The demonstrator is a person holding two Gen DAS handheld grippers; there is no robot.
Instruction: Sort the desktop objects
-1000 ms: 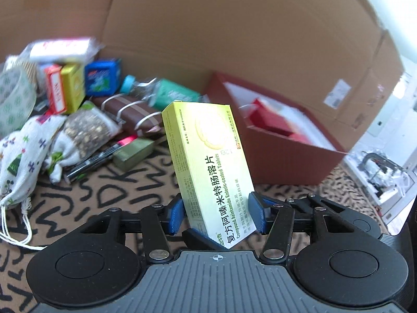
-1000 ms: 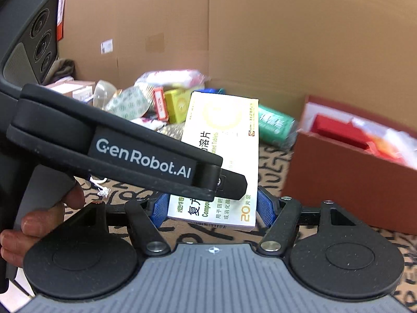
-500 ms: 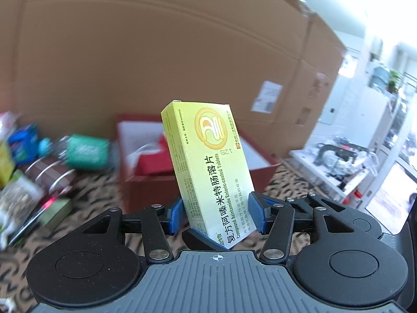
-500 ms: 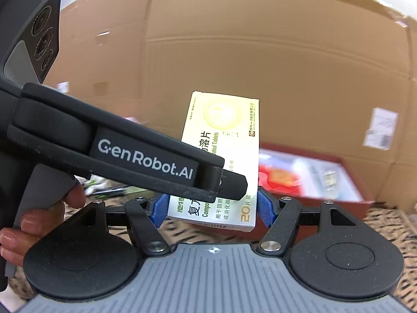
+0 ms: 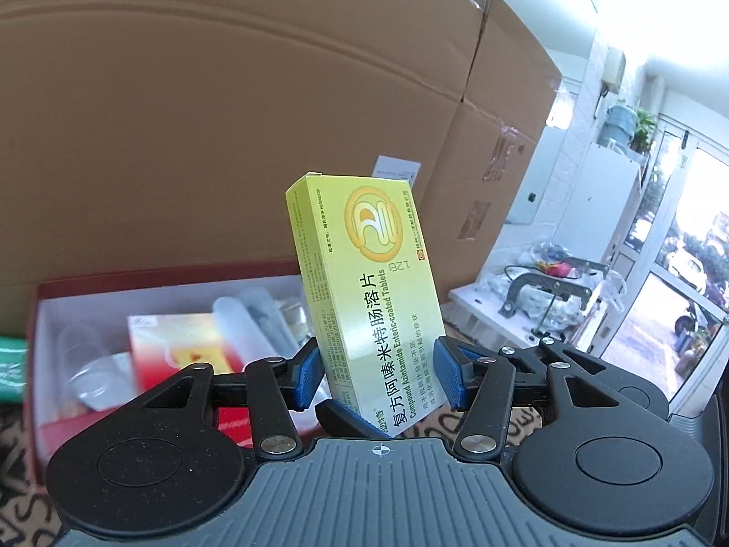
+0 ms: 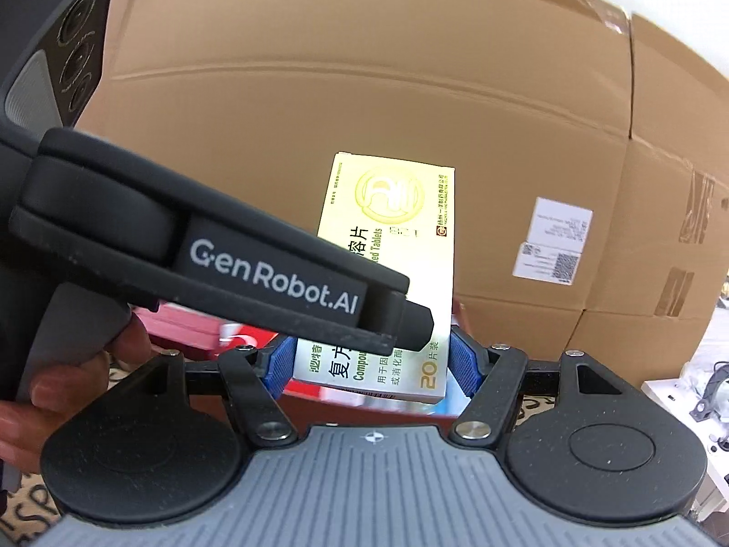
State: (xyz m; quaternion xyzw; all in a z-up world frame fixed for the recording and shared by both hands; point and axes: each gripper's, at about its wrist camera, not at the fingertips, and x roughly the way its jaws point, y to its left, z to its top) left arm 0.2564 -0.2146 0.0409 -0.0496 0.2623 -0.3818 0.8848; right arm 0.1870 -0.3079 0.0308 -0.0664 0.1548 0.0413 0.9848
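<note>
A yellow tablet box [image 5: 369,301] stands tilted between the blue pads of my left gripper [image 5: 378,376], which is shut on its lower end. The same box [image 6: 387,282] shows in the right wrist view between the blue pads of my right gripper [image 6: 371,364], which is shut on its lower end too. The left gripper's black body [image 6: 205,246] crosses in front of the box there. Behind and below the box stands an open red box [image 5: 150,282] holding a red packet [image 5: 182,351] and clear plastic items.
A tall cardboard wall [image 5: 228,114] stands right behind the red box. A green pack [image 5: 11,369] lies at the left edge. A white table with clamps and clutter [image 5: 546,291] stands at the right. The patterned brown mat [image 5: 18,515] covers the desk.
Both grippers, still holding the tablet box, have swung right and up. The pile of desk items has left the view and the red box now lies below the tablet box.
</note>
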